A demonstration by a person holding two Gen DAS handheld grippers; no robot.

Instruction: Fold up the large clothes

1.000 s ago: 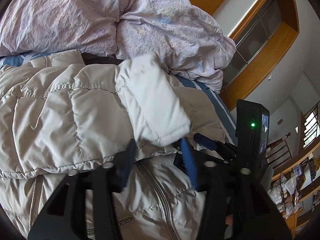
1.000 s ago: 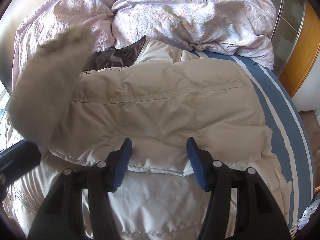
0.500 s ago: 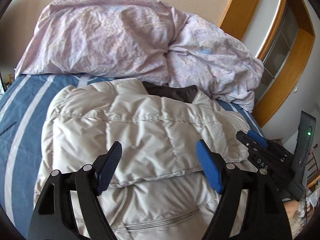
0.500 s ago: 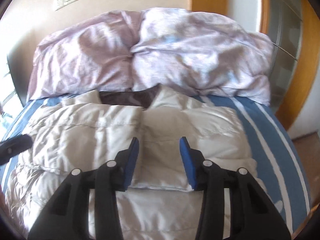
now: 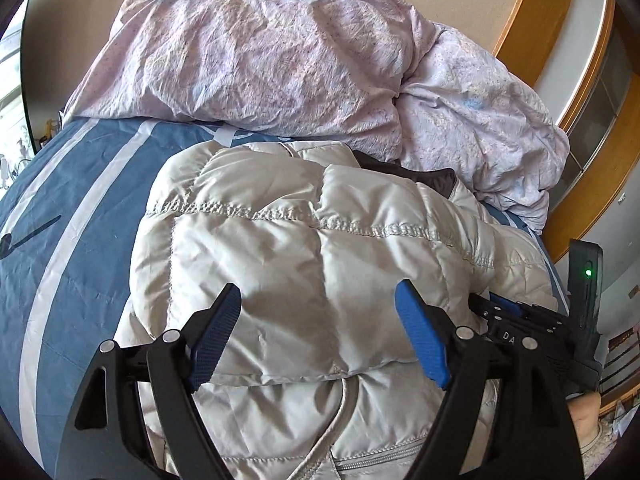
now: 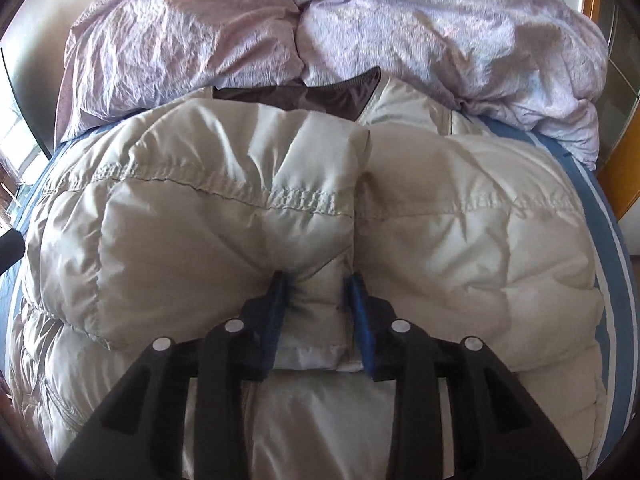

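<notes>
Now R gripper (image 6: 316, 308) has closed onto the folded sleeve cuffs of the beige puffer jacket (image 5: 320, 264) on the bed, L gripper (image 5: 320, 336) released w/ jaws wide above it, so next fold can start.

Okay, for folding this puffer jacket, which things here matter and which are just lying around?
Part of the job:
- puffer jacket
- right gripper, pinching a fold of it
- left gripper, open above it

Just lying about:
- lilac duvet
- blue striped sheet
- wooden frame
</notes>
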